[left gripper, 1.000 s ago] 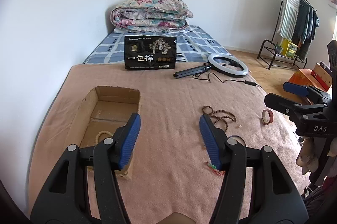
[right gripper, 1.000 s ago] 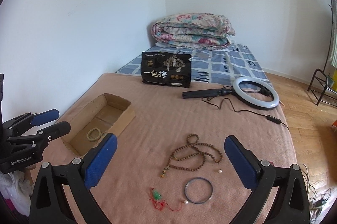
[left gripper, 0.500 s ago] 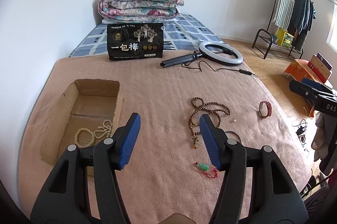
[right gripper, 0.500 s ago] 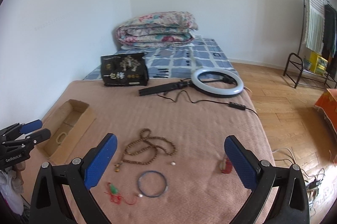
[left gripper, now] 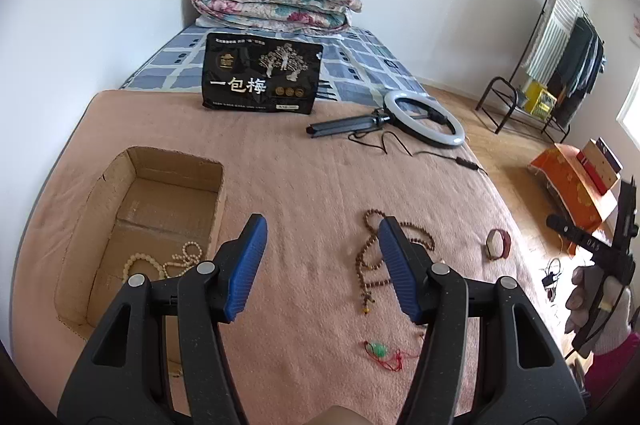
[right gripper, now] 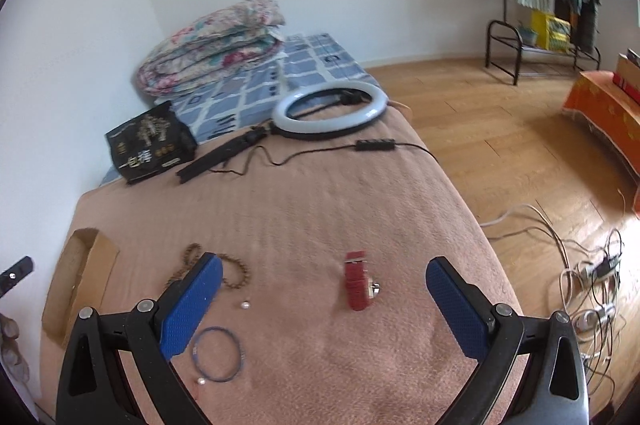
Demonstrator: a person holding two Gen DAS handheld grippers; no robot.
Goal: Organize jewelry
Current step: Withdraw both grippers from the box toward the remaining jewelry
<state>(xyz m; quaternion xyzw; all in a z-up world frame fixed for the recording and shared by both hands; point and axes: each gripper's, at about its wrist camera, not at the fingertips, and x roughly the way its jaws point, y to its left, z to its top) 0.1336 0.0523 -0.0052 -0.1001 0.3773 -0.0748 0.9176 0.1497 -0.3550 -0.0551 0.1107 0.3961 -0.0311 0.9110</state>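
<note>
Jewelry scattered over pink blanket (left gripper: 304, 185) on bed: brown bead necklace (left gripper: 370, 265) near middle, red watch (right gripper: 357, 285) toward right edge, blue bangle (right gripper: 218, 355) and green pendant (left gripper: 379, 349) toward near edge. Pale bead strings (left gripper: 160, 263) inside cardboard box (left gripper: 100, 193) by left edge. Left tongs (left gripper: 320, 271) spread, empty. Right tongs (right gripper: 324, 309) spread wide, hovering above watch.

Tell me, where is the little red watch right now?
The red watch lies on the pink blanket, between the open right gripper fingers in the right wrist view. The brown bead necklace lies to its left.
</note>
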